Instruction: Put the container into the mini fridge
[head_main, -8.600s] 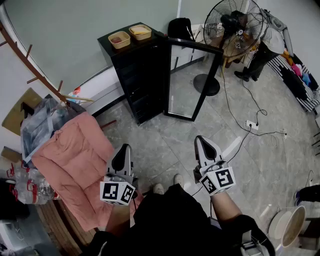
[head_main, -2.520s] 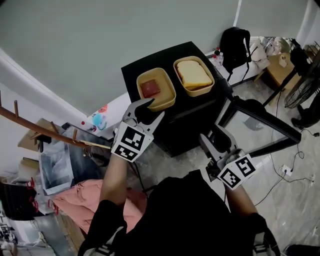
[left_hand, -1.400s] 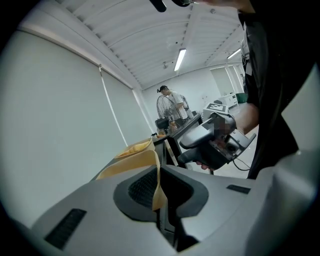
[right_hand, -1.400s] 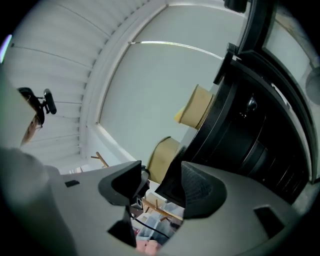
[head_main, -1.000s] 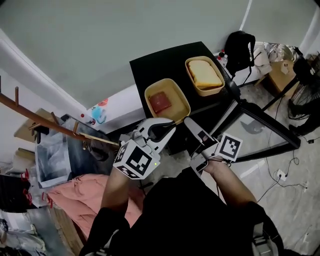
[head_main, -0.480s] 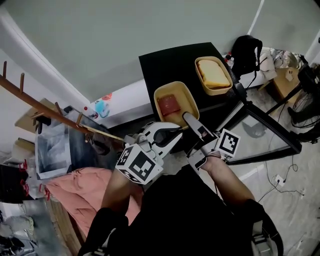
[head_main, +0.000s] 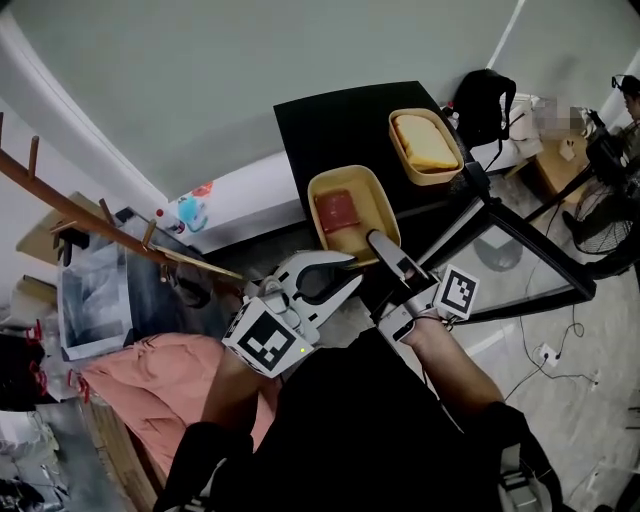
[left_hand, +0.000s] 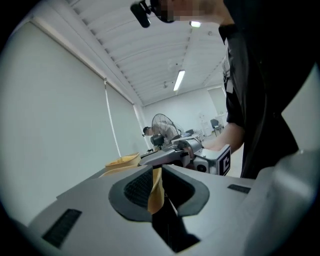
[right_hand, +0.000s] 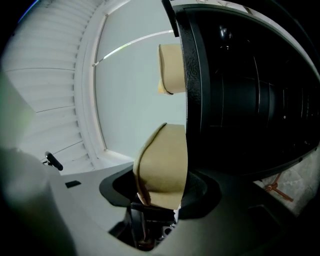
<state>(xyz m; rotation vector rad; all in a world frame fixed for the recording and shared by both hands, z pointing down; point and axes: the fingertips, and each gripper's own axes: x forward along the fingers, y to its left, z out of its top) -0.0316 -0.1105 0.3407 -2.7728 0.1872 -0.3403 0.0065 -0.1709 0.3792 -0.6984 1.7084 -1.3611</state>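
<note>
**Surroundings.** The black mini fridge (head_main: 330, 125) stands upper centre in the head view, with its glass door (head_main: 520, 255) swung open to the right. A second container (head_main: 425, 140) sits at the back right of the fridge top. A backpack (head_main: 487, 95) lies behind it, and pink cloth (head_main: 140, 385) lies lower left.

**Task item.** The container (head_main: 345, 205), with something red inside, is at the near edge of the fridge top. Whether it rests there or is lifted clear cannot be told.

**Left tool** (head_main: 348, 268). It is closed on the container's thin rim. Only the left gripper view shows this.

**Right tool** (head_main: 378, 245). Its jaws have just been closing. The container's corner is between them and appears to meet both pads. The head view shows only one of its jaws.

**Limits.** In the right gripper view the fridge's black body fills the right side, with no detail readable.
</note>
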